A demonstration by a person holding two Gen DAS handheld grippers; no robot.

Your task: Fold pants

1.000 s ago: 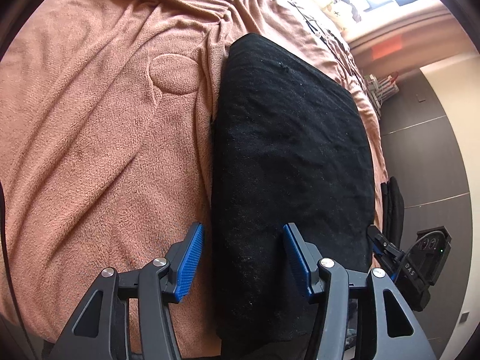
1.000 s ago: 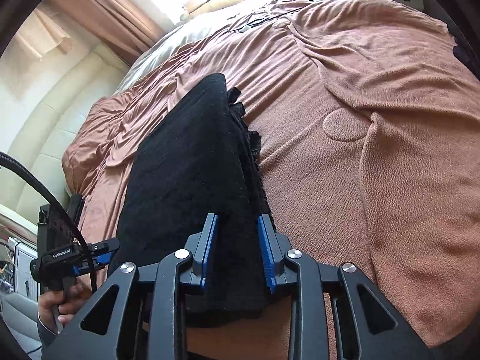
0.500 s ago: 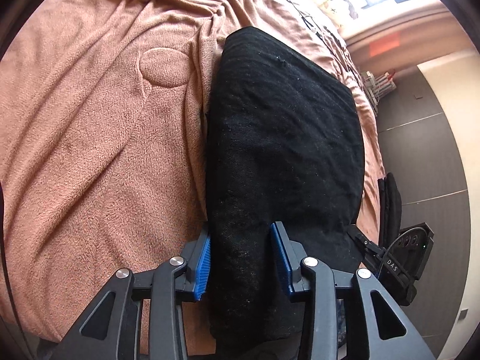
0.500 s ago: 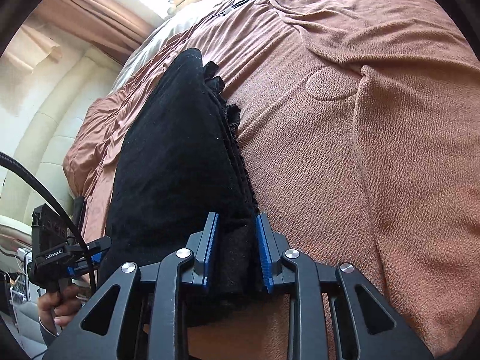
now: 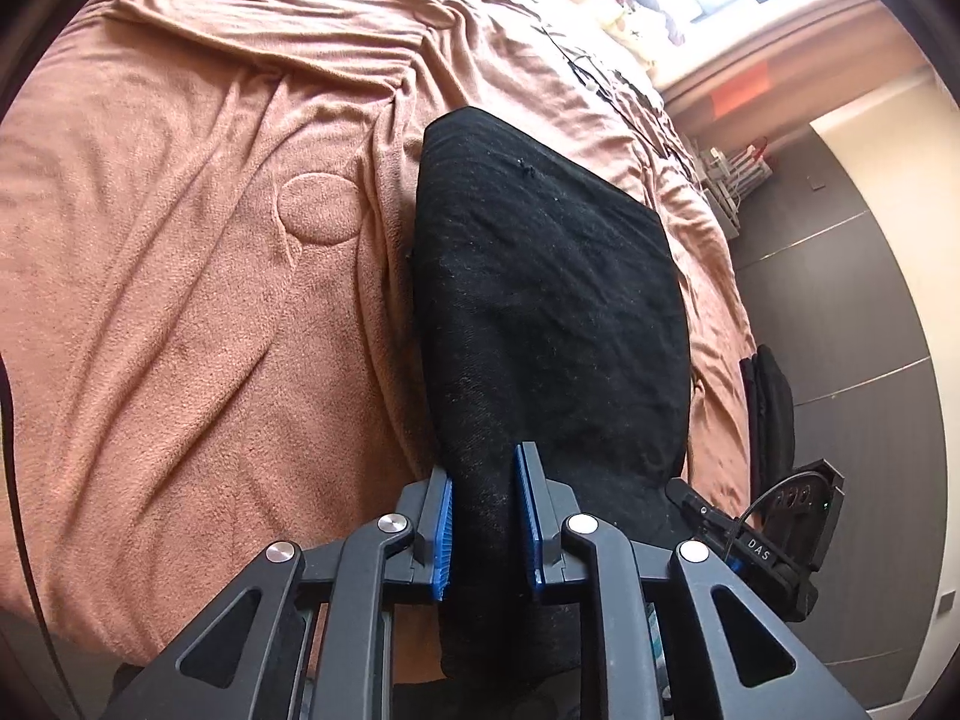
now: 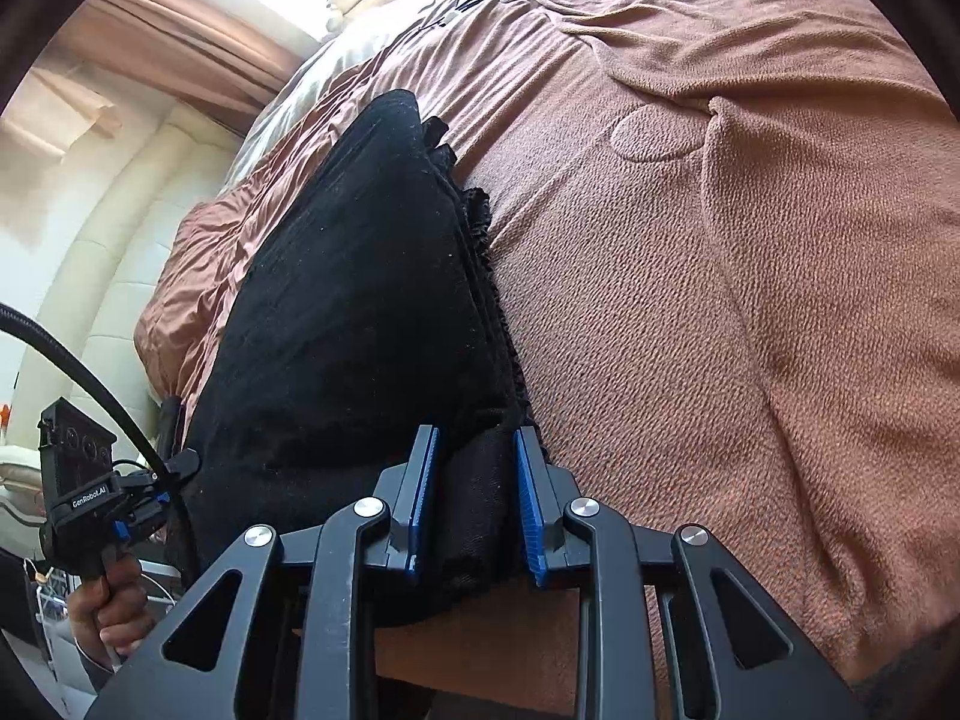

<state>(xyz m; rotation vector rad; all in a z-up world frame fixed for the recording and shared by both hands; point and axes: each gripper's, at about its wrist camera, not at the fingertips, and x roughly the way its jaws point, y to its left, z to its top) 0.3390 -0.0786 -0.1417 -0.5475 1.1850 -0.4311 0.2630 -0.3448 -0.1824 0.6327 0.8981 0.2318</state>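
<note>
Your left claw [image 5: 485, 519] has just been closing and now pinches the near edge of the folded black pants [image 5: 552, 312]. Your right claw [image 6: 474, 507] is clenched on the same near edge. The pants lie along the bed [image 5: 180, 300] edge nearest you, on its brown blanket [image 6: 720, 300].

Right hand-held gripper [image 6: 474, 504] clamped on folded black pants [image 6: 360, 324] atop brown blanket [image 6: 750, 300], seemingly at their near edge.
</note>
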